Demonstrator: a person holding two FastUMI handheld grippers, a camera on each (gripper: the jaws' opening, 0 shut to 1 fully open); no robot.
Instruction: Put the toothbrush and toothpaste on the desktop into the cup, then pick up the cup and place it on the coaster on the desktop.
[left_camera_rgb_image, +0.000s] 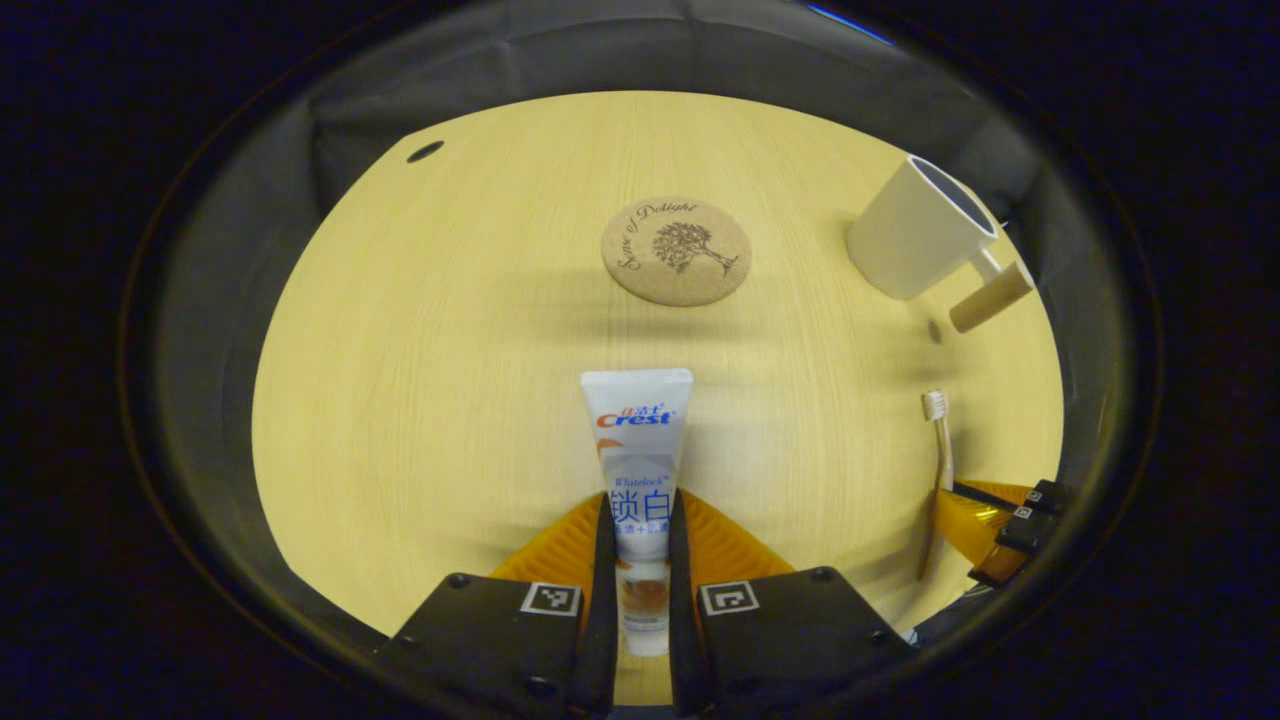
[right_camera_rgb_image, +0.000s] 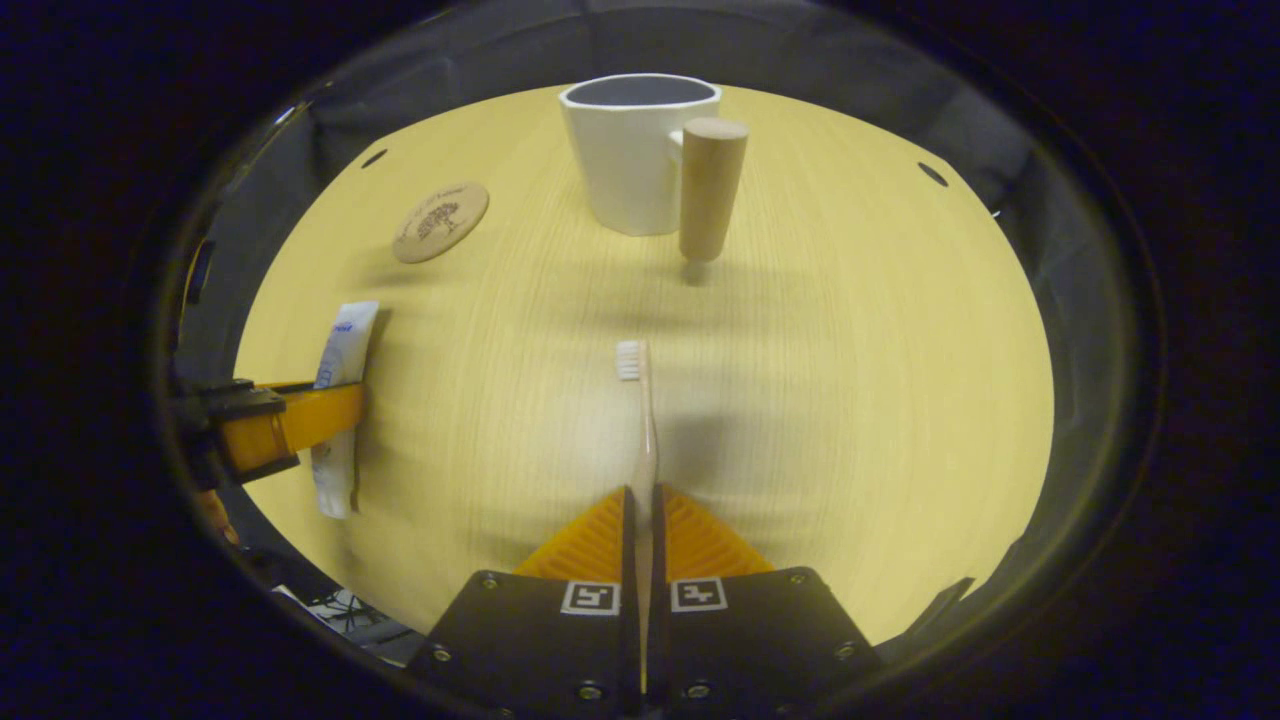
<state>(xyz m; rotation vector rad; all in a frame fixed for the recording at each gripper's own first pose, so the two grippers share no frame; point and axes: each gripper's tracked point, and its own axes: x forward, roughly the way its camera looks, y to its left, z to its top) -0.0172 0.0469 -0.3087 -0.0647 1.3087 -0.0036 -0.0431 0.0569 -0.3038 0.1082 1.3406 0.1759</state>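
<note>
Left gripper view: toothpaste (left_camera_rgb_image: 640, 470) cap hidden between hand-held gripper (left_camera_rgb_image: 640, 560) fingers.

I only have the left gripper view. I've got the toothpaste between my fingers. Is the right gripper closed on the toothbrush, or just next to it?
Observer: In the right gripper view, the right gripper is closed on the toothbrush handle, both fingers pressing on it.
Operator: Which way does the brush point?
Observer: Bristles forward, straight toward the cup.
Operator: Is the cup upright? It looks tilted here.
Observer: It stands upright on the desktop, open mouth up, its wooden handle facing the right gripper.
Operator: Anything already in the cup?
Observer: I cannot see its bottom; nothing sticks out above the rim.
</note>
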